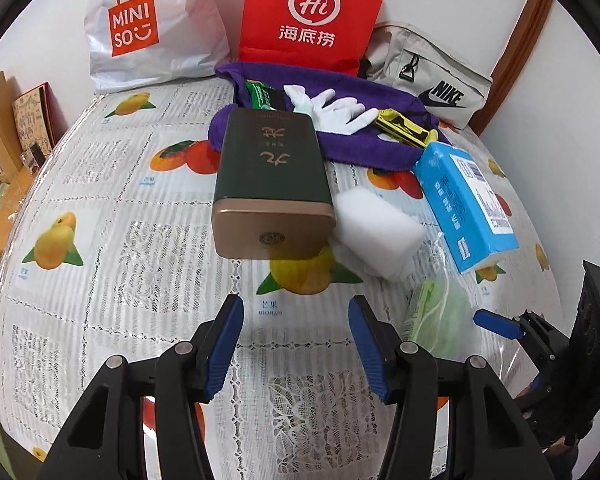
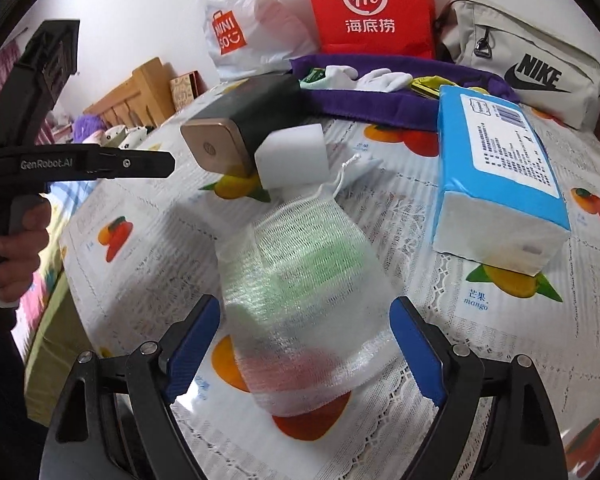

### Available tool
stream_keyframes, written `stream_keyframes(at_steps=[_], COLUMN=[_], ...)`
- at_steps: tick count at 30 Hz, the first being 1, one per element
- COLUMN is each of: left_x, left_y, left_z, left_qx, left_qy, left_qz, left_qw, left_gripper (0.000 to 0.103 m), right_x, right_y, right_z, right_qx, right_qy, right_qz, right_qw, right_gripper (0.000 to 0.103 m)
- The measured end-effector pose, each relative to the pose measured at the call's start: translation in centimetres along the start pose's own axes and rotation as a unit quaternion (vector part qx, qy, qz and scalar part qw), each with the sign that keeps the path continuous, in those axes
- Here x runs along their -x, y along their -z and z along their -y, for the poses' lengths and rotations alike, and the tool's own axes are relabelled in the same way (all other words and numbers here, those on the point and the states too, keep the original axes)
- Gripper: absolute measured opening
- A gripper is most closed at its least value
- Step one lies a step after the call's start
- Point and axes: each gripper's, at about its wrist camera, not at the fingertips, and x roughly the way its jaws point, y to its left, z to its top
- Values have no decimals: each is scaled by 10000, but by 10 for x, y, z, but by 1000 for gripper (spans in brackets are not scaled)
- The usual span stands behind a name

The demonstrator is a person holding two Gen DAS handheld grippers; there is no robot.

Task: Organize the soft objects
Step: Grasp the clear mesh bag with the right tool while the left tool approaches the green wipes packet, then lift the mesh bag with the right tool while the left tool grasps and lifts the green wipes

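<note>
- Now you are at the reaching step: your right gripper (image 2: 305, 350) comes over the mesh pouch (image 2: 300, 300), the soft thing nearest to you on the tabletop (image 2: 480, 392), close to its near edge.
- The pouch lies flat, with its lower end between the two blue pads (image 2: 192, 344). The jaws stand wide, and I judge that they do not press the mesh yet, so nothing is held.
- Next, I think you must lower a little and close slowly. The mesh is loose and can slip or bunch, so take it by the body, not by the drawstring (image 2: 340, 178).
- Your left gripper (image 1: 296, 346) is about half open and empty. It hovers over bare cloth, with the tin (image 1: 270, 184) ahead of it and apart from it.
- The sponge (image 1: 376, 232) touches the tin on its right side. The tissue pack (image 1: 464, 204) lies toward the right edge.
- The gloves (image 1: 332, 108) rest on the purple cloth (image 1: 380, 148) near the far edge, before the bags.
</note>
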Motion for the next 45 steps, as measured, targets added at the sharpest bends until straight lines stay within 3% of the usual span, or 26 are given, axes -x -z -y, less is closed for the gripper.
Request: stream_keyframes(at_steps=[2, 5, 7, 9, 12, 19, 29, 37, 45], left_x=[-2, -3, -6, -8, -9, -13, -24, -45, -62], left_y=[0, -1, 0, 1, 4, 10, 18, 18, 21], left_z=[0, 2, 5, 9, 16, 33, 71, 97, 119], left_qx=[-31, -70, -114, -166, -217, -336, -732, -751, -954], left_qy=[10, 12, 22, 51, 144, 267, 565, 766, 565], left_qz=[-16, -34, -64, -84, -121, -256, -459, -753, -924], left_qw=[10000, 10000, 9999, 9998, 9996, 9988, 9947, 9914, 9895], left_gripper=[52, 52, 52, 52, 52, 52, 61, 62, 62], right_x=[-3, -3, 0, 2, 11, 40, 84, 99, 95], right_y=[2, 4, 6, 6, 5, 7, 16, 33, 43], right_z=[0, 4, 7, 8, 6, 15, 50, 78, 91], right_qx=[31, -41, -148, -153, -49, -195, -606, -945, -1131], right_qy=[-13, -189, -341, -431, -429, -451, 203, 432, 342], right_qz=[-9, -43, 9, 47, 176, 548, 945, 975, 927], right_qw=[10000, 9998, 9993, 9989, 9989, 9973, 9935, 9898, 9887], right_gripper=[79, 50, 37, 16, 7, 7, 7, 7, 7])
